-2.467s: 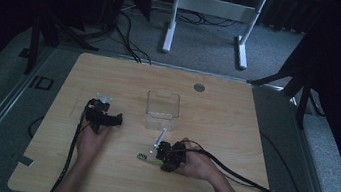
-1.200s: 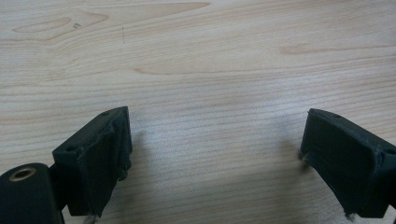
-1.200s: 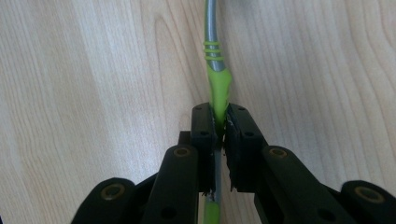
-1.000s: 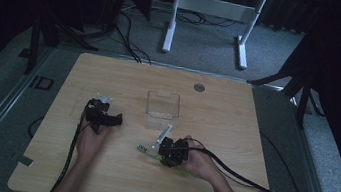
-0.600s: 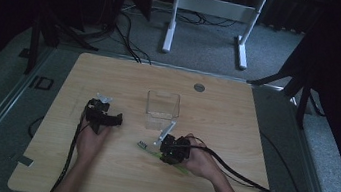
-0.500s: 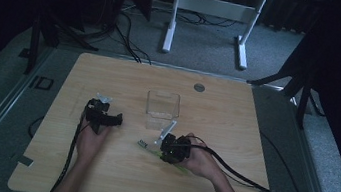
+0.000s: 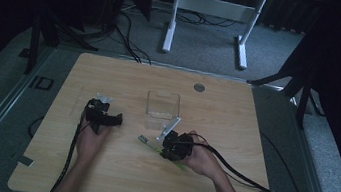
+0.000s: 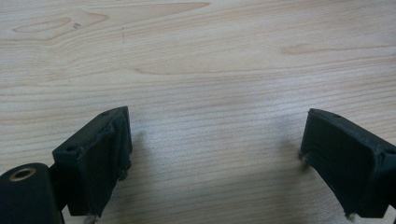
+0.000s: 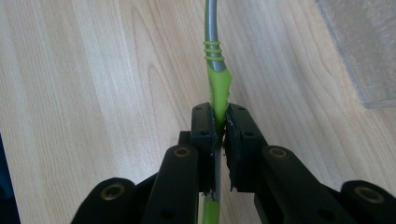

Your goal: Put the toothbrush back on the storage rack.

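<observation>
A green-and-grey toothbrush (image 9: 215, 88) is clamped by its green handle between the closed jaws of the right gripper (image 9: 218, 126), so the pick-up is judged to be done. In the high view the toothbrush (image 7: 146, 143) is seen near the clear container (image 7: 163, 104), on the person's side of it, with its head end pointing away from the right gripper (image 7: 169, 149) and lying low over the table (image 7: 253, 138); whether that end touches the wood cannot be told. In the right gripper view a corner of the clear container (image 9: 364, 51) is seen ahead of the jaws and to one side, well apart from the brush. What seems to be left, as a judgement, is the carry to the clear container and the release inside it, since nothing is seen in it yet. The left gripper (image 7: 102, 117) is held farther from the container, off to its left, resting over the table with its jaws wide apart and nothing between them, only bare wood (image 8: 210, 93) lying ahead of the left gripper (image 8: 212, 158).
</observation>
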`<state>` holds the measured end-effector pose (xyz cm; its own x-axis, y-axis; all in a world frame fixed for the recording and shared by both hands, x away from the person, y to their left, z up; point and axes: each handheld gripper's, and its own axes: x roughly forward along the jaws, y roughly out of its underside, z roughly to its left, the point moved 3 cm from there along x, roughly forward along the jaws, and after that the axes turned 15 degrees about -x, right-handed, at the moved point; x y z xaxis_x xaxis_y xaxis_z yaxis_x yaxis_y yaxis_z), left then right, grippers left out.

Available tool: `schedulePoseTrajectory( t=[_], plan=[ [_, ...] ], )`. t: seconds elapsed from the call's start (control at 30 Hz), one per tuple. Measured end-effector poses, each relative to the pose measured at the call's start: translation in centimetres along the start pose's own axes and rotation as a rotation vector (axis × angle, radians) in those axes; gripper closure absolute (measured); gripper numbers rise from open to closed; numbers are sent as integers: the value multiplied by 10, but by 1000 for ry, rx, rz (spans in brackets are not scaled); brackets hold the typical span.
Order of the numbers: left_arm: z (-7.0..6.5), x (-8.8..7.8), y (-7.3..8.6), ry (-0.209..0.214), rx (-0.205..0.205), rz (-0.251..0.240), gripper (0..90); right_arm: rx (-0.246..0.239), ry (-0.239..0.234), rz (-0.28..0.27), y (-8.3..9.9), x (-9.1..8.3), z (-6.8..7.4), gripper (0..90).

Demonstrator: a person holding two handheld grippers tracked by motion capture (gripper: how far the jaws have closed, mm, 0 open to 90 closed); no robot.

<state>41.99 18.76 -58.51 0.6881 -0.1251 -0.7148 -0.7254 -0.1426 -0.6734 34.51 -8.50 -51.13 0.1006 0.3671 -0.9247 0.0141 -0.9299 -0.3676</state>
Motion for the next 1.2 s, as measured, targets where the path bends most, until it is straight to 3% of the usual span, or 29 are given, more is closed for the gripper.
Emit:
schedulePoseTrajectory(
  t=[1.2],
  plan=[
    [0, 0, 0, 0, 0, 0, 93, 69, 58, -151, -4, -19, -10, 821]
  ],
)
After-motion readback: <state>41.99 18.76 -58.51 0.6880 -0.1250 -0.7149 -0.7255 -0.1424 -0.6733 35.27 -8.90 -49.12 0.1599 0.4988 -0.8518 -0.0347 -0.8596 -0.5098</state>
